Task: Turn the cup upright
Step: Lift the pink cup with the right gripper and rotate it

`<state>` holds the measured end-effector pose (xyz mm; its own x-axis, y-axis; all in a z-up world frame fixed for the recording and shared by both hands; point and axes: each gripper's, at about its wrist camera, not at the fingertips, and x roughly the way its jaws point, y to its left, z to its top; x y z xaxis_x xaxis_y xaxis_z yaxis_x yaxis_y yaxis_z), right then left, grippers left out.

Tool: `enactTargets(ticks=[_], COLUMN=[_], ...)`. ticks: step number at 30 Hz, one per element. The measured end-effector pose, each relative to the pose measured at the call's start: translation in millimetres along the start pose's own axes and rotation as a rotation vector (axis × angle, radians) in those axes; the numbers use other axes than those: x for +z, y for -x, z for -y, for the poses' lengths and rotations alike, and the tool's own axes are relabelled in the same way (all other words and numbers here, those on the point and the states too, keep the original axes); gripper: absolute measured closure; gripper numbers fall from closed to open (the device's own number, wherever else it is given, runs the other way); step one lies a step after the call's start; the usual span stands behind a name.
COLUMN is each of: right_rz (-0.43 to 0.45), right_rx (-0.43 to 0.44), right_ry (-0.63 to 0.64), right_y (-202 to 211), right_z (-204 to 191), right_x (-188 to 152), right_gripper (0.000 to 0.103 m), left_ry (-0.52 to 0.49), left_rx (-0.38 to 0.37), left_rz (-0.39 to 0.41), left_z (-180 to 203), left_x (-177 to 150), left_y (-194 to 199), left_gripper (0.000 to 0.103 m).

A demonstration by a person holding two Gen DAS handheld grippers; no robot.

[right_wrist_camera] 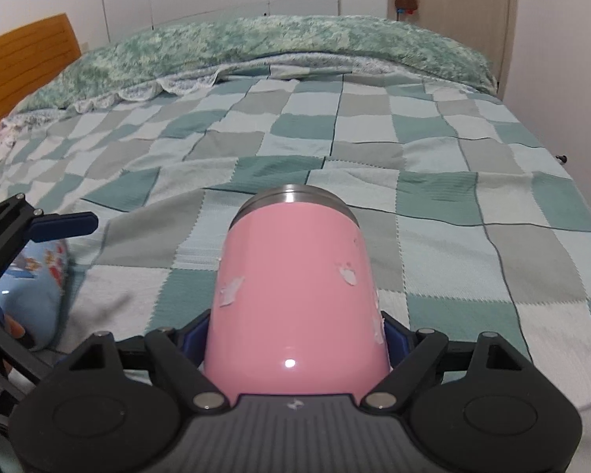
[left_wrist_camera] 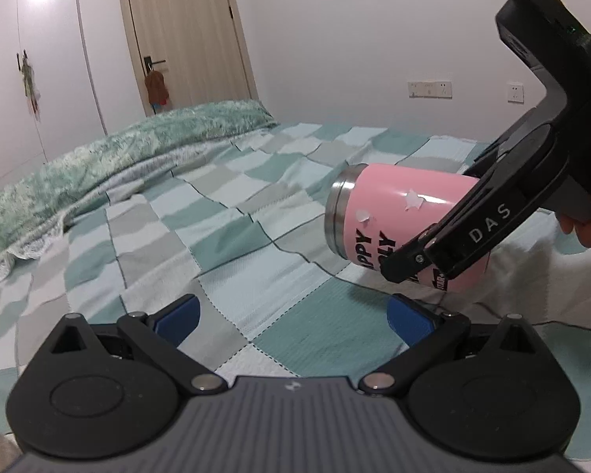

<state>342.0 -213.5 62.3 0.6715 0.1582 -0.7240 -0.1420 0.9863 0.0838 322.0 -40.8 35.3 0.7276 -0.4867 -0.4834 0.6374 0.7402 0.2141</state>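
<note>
A pink cup (right_wrist_camera: pixel 295 287) with a steel band at its far end is held in my right gripper (right_wrist_camera: pixel 295 339), whose blue pads (right_wrist_camera: pixel 394 335) press on both of its sides. In the left wrist view the cup (left_wrist_camera: pixel 398 213) hangs tilted above the bed, steel end pointing left and slightly up, with the right gripper (left_wrist_camera: pixel 433 252) clamped across it. My left gripper (left_wrist_camera: pixel 291 315) is open and empty, low over the bedspread, to the left of the cup. It also shows at the left edge of the right wrist view (right_wrist_camera: pixel 65 222).
A checked green, grey and white bedspread (right_wrist_camera: pixel 374 149) covers the bed. A fluffy green blanket (right_wrist_camera: pixel 295 43) lies along the far side. A light blue printed object (right_wrist_camera: pixel 35 287) lies beside the left gripper. A wooden headboard (right_wrist_camera: pixel 23 59), wardrobe and door stand behind.
</note>
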Motion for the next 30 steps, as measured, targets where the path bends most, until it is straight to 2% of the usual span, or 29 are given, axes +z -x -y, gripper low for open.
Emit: enactTargets(ticks=[8, 15, 23, 30], right_rz=[0.050, 0.080, 0.038, 0.019], right_rx=[0.014, 0.024, 0.017, -0.023], right_ry=[-0.059, -0.107, -0.135, -0.108], right_y=[61.5, 103.1, 110.0, 100.5], right_z=[-15.5, -26.1, -26.4, -17.2], right_x=[-23.8, -62.7, -112.0, -131.8], right_gripper=[0.020, 0.020, 0.020, 0.020], left_ry=[0.040, 0.099, 0.129, 0.174], left_rx=[0.027, 0.067, 0.094, 0.126], left_rz=[-0.004, -0.021, -0.040, -0.079], left_z=[13.8, 37.6, 75.6, 103.5], left_x=[5.7, 1.2, -12.6, -28.1], left_y=[66.2, 117.6, 150.4, 158.5], left_gripper=[0.000, 0.000, 0.000, 0.000])
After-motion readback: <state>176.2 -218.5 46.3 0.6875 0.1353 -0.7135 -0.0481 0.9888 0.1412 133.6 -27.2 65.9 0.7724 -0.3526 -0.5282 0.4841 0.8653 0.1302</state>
